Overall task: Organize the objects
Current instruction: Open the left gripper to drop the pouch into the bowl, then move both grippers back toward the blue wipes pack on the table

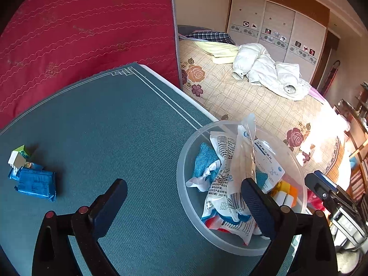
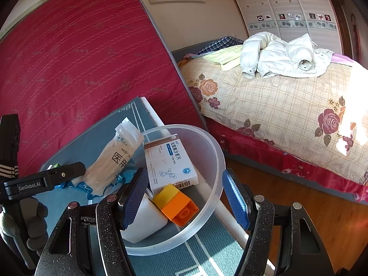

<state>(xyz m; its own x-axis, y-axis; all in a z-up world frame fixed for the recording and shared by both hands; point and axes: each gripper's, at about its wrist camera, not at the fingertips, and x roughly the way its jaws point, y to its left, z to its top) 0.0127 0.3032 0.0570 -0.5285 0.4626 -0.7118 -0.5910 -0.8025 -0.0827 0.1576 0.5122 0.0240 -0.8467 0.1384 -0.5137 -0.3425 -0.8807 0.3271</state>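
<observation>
Bowl (image 1: 299, 161) at table (image 1: 115, 126) edge; wrapped packet (image 1: 36, 182) far left

The bowl (image 1: 184, 172) was translucent, frosted plastic; the table (image 1: 115, 119) wore a ribbed, matt teal cloth; the blue packet (image 1: 36, 184) looked glossy and crinkled; the medicine box (image 2: 170, 163) was smooth card; the floor (image 2: 322, 207) was polished wood.

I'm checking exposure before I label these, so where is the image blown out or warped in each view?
Left wrist: sunlight blows out the bedspread at right; the table edge bows from fisheye. Right wrist: glare whitens the bedspread at far right; the bowl stays evenly lit and sharp.
</observation>
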